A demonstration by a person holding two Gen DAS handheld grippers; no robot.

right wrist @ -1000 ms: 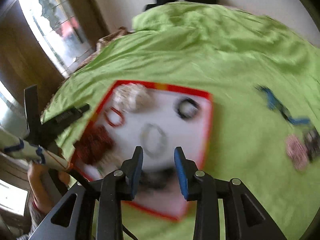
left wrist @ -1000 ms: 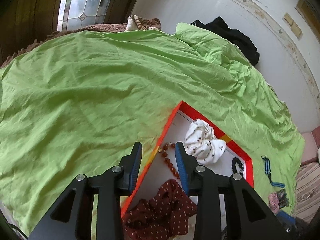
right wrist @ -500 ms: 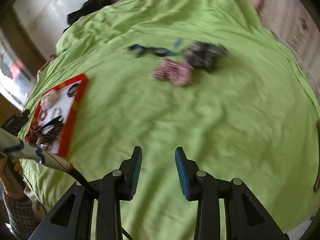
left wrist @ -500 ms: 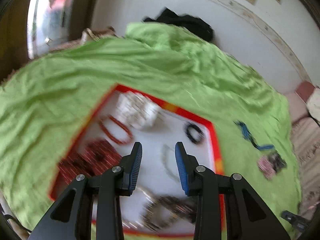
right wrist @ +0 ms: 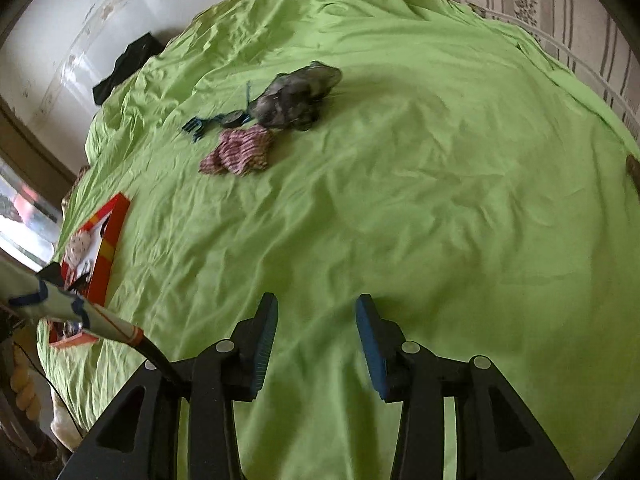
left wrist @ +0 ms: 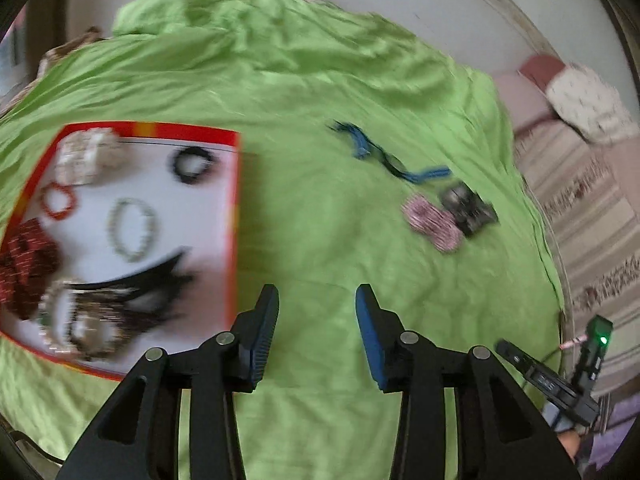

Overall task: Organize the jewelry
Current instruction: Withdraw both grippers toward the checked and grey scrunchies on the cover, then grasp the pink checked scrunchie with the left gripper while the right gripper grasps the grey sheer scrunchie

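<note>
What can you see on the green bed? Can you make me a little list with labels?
surface: green sheet
tray: red rim, holds bracelets and scrunchies
off tray: pink scrunchie, dark scrunchie, blue strap
left tool: nothing between the jaws, opening
right tool: nothing between the jaws, opening

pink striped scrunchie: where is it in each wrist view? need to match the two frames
Left wrist: pink striped scrunchie lies right of centre on the green sheet, touching a dark scrunchie on its right.
Right wrist: it lies upper left of centre, just below the dark scrunchie.
Shared landmark: the blue strap next to both scrunchies; the red-rimmed tray also shows at the left in each.
</note>
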